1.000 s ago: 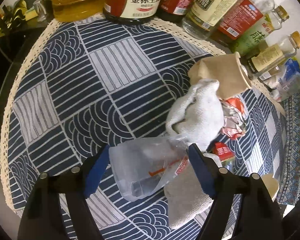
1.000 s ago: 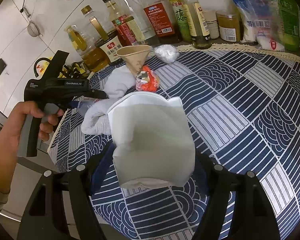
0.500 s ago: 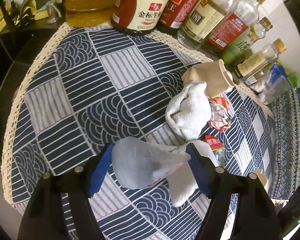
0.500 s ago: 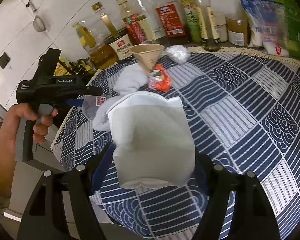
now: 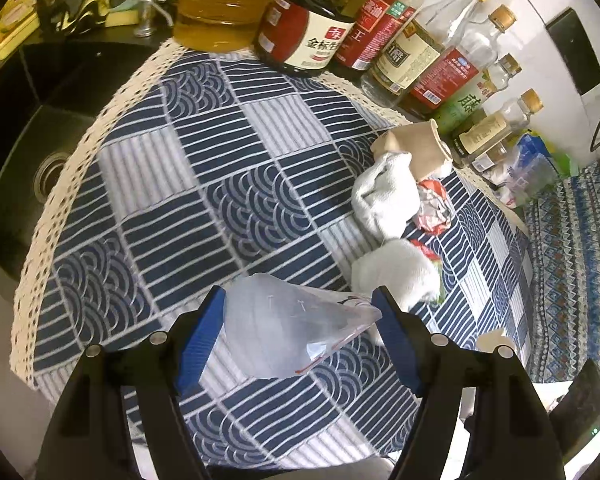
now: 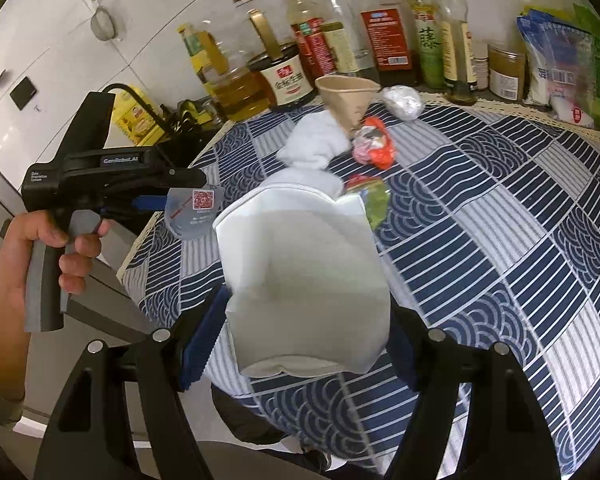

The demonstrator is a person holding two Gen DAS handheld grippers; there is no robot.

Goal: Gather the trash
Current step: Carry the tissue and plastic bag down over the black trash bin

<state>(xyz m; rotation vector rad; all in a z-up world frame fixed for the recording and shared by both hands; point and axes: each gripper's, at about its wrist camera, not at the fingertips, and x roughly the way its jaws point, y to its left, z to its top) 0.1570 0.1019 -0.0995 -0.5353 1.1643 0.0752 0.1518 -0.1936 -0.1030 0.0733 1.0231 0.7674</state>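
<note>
My left gripper (image 5: 298,326) is shut on a clear plastic cup (image 5: 292,326) and holds it above the blue patterned cloth (image 5: 204,184); the cup also shows in the right wrist view (image 6: 194,212). My right gripper (image 6: 300,316) is shut on a white bag (image 6: 300,276), held open-mouthed above the table edge. On the cloth lie a brown paper cup (image 5: 416,148), white crumpled tissues (image 5: 384,200), a red wrapper (image 5: 432,210), a second tissue lump (image 5: 400,272) and a foil ball (image 6: 402,102).
Sauce and oil bottles (image 5: 312,32) line the back of the cloth. A black sink (image 5: 28,128) lies left of the cloth. Food packets (image 6: 560,60) stand at the back right. A green wrapper (image 6: 374,200) lies behind the bag.
My left gripper has lifted the plastic cup off the cloth and pulled back toward the near edge, away from the tissues. The right gripper holds the bag much as before.
</note>
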